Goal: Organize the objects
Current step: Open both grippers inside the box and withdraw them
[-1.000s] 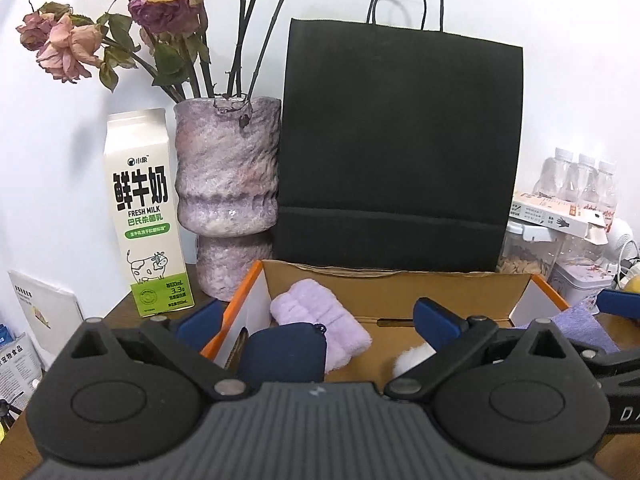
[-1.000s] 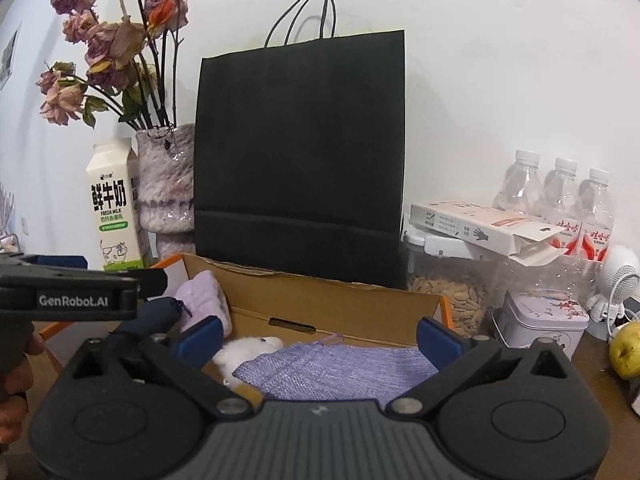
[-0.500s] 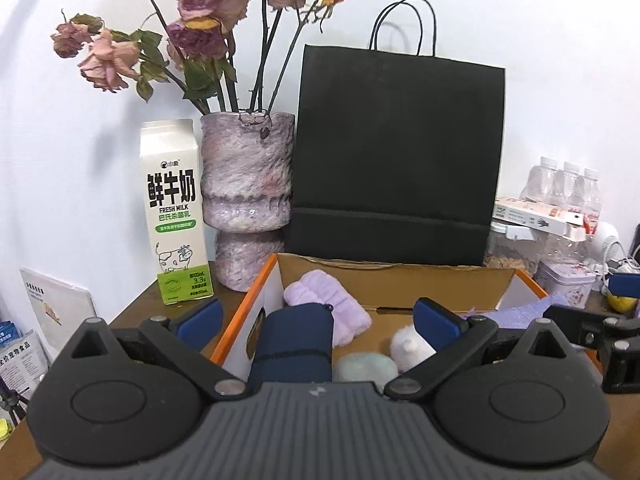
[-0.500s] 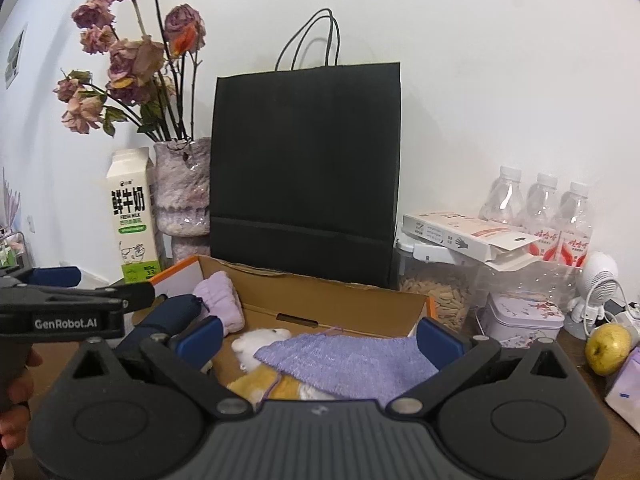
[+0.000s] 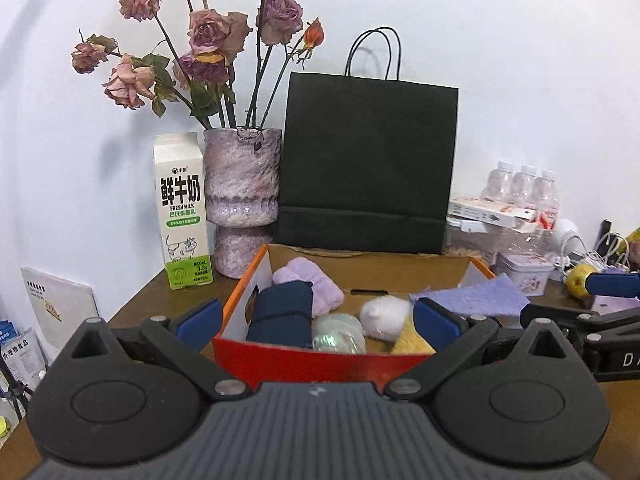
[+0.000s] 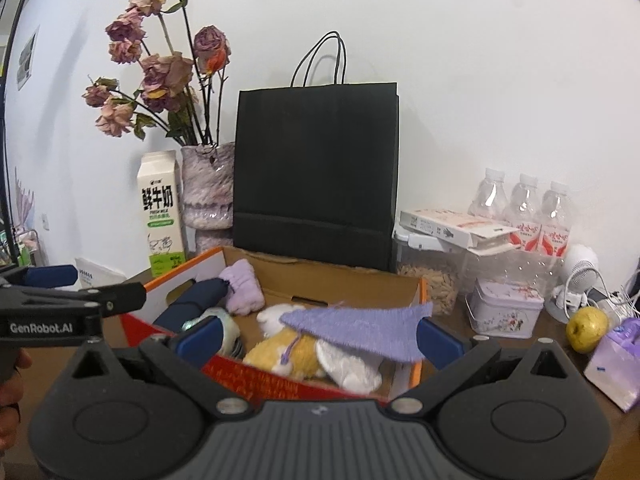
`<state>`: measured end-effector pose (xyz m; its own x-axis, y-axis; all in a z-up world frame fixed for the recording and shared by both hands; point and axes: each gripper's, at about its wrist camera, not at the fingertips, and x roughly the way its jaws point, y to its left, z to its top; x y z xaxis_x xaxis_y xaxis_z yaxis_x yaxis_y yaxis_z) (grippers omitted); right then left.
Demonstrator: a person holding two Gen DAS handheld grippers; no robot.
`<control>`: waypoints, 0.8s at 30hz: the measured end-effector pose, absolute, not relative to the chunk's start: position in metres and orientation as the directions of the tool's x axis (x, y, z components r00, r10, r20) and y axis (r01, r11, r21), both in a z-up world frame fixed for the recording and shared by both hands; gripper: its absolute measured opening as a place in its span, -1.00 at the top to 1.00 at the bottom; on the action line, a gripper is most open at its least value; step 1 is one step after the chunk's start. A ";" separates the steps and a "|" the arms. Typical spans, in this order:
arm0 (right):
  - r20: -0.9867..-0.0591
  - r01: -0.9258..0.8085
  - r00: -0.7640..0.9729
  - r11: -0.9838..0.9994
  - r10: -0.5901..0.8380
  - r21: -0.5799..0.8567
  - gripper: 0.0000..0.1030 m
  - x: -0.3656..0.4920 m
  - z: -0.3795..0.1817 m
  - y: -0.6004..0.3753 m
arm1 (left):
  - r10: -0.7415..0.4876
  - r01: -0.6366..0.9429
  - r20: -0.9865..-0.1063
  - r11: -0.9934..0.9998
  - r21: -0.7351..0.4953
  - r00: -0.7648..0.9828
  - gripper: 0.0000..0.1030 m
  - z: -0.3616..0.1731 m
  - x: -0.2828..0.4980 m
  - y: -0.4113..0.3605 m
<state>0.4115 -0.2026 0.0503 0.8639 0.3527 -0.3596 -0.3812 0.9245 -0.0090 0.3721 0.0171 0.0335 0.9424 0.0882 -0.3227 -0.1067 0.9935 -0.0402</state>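
Left gripper [image 5: 318,318]: jaws spread wide, nothing between them, held in front of the near red wall of the cardboard box [image 5: 320,358]. Right gripper [image 6: 318,338]: jaws likewise spread wide and empty, facing the same box from its right side; its blue pads flank the box's near wall.

Box contents, left wrist view: navy pouch [image 5: 280,318] along the left wall, lilac rolled towel [image 5: 310,282] behind it and touching it, pale green translucent item [image 5: 338,334] beside the pouch, white plush [image 5: 384,314] near the middle, yellow item [image 5: 412,340] partly hidden at front right. A purple cloth [image 6: 356,330] lies draped over the plush toys and over the box's right wall.

Behind the box: milk carton [image 5: 184,212], vase [image 5: 242,200] of dried roses, black paper bag [image 5: 366,164], all upright against the wall. Right of the box: three water bottles [image 6: 520,208], floral tin [image 6: 506,308], a yellow-green fruit [image 6: 586,328]. The table [image 5: 168,296] is dark wood.
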 end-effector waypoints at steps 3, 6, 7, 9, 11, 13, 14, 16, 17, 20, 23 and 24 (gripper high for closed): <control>-0.360 -0.386 0.859 0.923 0.363 0.010 -1.00 0.396 0.050 -0.209 | 0.082 -0.103 -0.332 0.994 -0.047 0.940 -1.00 0.033 0.359 0.016; -0.389 -0.415 0.833 0.909 0.393 0.032 -1.00 0.383 0.046 -0.213 | 0.075 -0.100 -0.345 0.994 -0.055 0.936 -1.00 0.031 0.346 0.013; -0.396 -0.423 0.825 0.905 0.402 0.038 -1.00 0.379 0.045 -0.214 | 0.072 -0.097 -0.348 0.994 -0.056 0.935 -1.00 0.031 0.341 0.013; -0.409 -0.423 0.820 0.905 0.400 0.038 -1.00 0.371 0.041 -0.216 | 0.067 -0.094 -0.351 0.994 -0.058 0.934 -1.00 0.031 0.332 0.011; -0.420 -0.409 0.823 0.912 0.382 0.028 -1.00 0.363 0.038 -0.218 | 0.062 -0.089 -0.355 0.994 -0.058 0.933 -1.00 0.031 0.323 0.009; -0.429 -0.401 0.822 0.915 0.374 0.029 -1.00 0.354 0.036 -0.221 | 0.056 -0.083 -0.359 0.995 -0.058 0.932 -1.00 0.031 0.315 0.008; -0.434 -0.399 0.821 0.917 0.372 0.032 -1.00 0.351 0.035 -0.223 | 0.052 -0.078 -0.360 0.995 -0.060 0.932 -1.00 0.031 0.310 0.008; -0.440 -0.393 0.820 0.919 0.367 0.034 -1.00 0.343 0.033 -0.227 | 0.049 -0.075 -0.363 0.995 -0.060 0.930 -1.00 0.031 0.303 0.007; -0.442 -0.391 0.819 0.920 0.365 0.035 -1.00 0.339 0.032 -0.228 | 0.048 -0.075 -0.366 0.995 -0.059 0.929 -1.00 0.030 0.300 0.007; -0.452 -0.397 0.813 0.917 0.368 0.032 -1.00 0.327 0.030 -0.231 | 0.044 -0.071 -0.376 0.996 -0.058 0.926 -1.00 0.027 0.289 0.006; -0.471 -0.408 0.802 0.913 0.368 0.019 -1.00 0.315 0.024 -0.234 | 0.041 -0.067 -0.393 0.996 -0.052 0.918 -1.00 0.023 0.279 0.005; -0.479 -0.409 0.798 0.912 0.366 0.016 -1.00 0.312 0.022 -0.235 | 0.040 -0.065 -0.401 0.997 -0.049 0.915 -1.00 0.022 0.276 0.004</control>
<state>0.3120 -0.2351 0.0217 0.7981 0.3661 -0.4786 -0.4090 0.9124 0.0159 0.2764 0.0038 0.0218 0.9151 0.0397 -0.4014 -0.0646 0.9967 -0.0487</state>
